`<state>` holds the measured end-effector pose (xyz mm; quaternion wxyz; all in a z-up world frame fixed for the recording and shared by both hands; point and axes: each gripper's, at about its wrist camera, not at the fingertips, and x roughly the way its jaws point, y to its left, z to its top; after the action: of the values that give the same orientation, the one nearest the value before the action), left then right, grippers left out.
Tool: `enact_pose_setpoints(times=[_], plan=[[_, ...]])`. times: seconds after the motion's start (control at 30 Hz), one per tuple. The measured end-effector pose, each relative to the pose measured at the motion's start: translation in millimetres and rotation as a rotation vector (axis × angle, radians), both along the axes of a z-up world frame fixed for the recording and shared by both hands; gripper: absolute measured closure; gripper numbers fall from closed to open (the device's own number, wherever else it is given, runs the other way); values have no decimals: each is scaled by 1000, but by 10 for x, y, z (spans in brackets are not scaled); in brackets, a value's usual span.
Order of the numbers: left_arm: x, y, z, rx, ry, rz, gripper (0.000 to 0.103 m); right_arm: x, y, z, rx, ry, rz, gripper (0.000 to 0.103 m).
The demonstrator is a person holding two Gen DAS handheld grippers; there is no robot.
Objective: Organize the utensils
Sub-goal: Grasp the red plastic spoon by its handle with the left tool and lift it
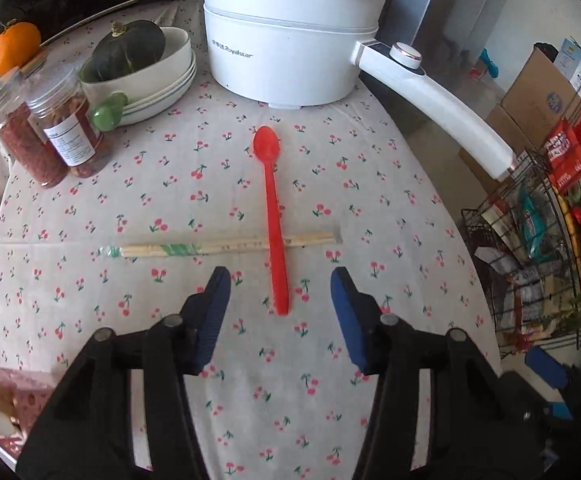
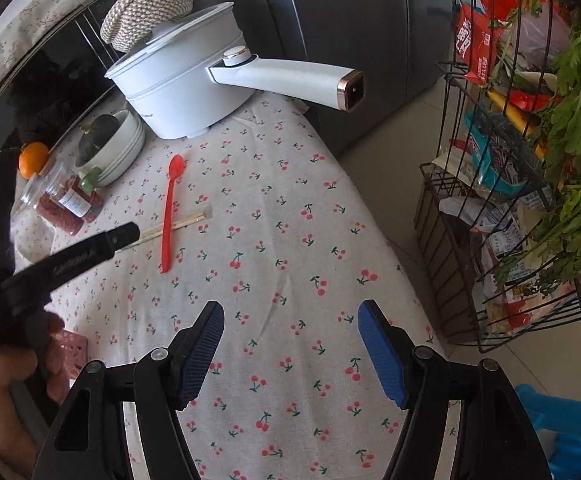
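A red plastic spoon (image 1: pixel 271 208) lies on the cherry-print tablecloth (image 1: pixel 210 360), bowl away from me, its handle crossing over a wrapped pair of wooden chopsticks (image 1: pixel 218 246). My left gripper (image 1: pixel 280 292) is open, its blue pads on either side of the spoon's handle end, just above the cloth. My right gripper (image 2: pixel 290 320) is open and empty over bare cloth near the table's right edge. The spoon (image 2: pixel 169 216) and chopsticks (image 2: pixel 178 224) also show in the right wrist view, with the left gripper's black body (image 2: pixel 70 260) beside them.
A white electric pot (image 1: pixel 290 40) with a long handle (image 1: pixel 434 100) stands at the back. Stacked white bowls holding a dark squash (image 1: pixel 130 52), two spice jars (image 1: pixel 66 128) and an orange (image 1: pixel 14 48) sit back left. A wire rack of groceries (image 2: pixel 530 200) stands right of the table.
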<state>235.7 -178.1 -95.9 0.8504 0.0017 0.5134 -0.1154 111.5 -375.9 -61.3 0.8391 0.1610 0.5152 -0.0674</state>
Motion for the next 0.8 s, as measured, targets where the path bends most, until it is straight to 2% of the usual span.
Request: enact_pose_setpoints(times=[0.2, 0.4, 0.43, 0.5, 0.63, 0.8], plan=[[701, -173, -279, 63, 16, 34, 67, 127, -78, -156, -22, 33, 20, 32], [1012, -224, -565, 117, 63, 55, 77, 160, -171, -204, 9, 44, 0, 32], [1018, -213, -563, 112, 46, 56, 77, 165, -171, -202, 8, 44, 0, 32], [1033, -206, -566, 112, 45, 46, 93, 169, -155, -198, 3, 43, 5, 32], [916, -191, -463, 83, 13, 10, 94, 196, -122, -206, -9, 49, 13, 32], [494, -58, -73, 10, -53, -40, 94, 223, -109, -233, -17, 59, 1, 32]])
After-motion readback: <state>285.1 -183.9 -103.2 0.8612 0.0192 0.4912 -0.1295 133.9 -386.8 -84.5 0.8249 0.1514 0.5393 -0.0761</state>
